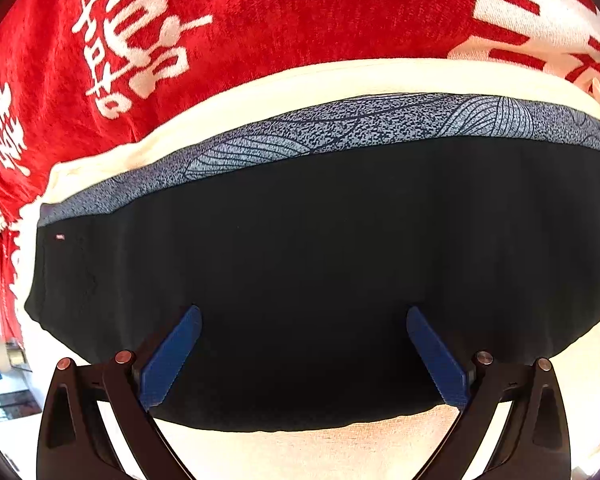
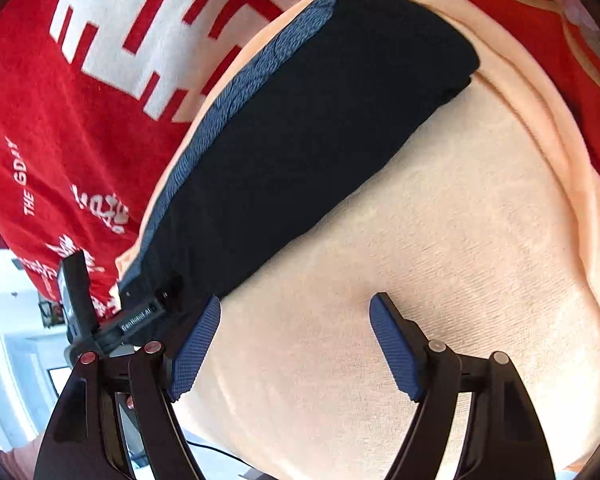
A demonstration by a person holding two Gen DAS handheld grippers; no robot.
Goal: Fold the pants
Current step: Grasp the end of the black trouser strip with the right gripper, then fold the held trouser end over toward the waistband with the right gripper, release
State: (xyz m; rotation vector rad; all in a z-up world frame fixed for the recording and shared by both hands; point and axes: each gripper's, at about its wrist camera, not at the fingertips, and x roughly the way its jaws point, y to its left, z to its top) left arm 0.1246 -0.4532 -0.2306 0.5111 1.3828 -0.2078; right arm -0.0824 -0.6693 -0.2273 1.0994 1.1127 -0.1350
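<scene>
The black pants (image 1: 308,264) lie folded into a flat band on a cream cloth (image 1: 300,452), with a blue-grey patterned strip (image 1: 340,128) along their far edge. My left gripper (image 1: 304,316) is open just above the pants' near part, its blue fingers (image 1: 172,356) spread wide and empty. In the right wrist view the folded pants (image 2: 300,140) run diagonally from lower left to upper right. My right gripper (image 2: 296,308) is open over the cream cloth (image 2: 440,220) beside the pants' near end, holding nothing.
A red blanket with white characters (image 1: 260,12) lies beyond the cream cloth; it also shows in the right wrist view (image 2: 60,120). The left gripper's black body (image 2: 80,300) appears at the pants' near-left end. A room shows past the surface's edge at the lower left.
</scene>
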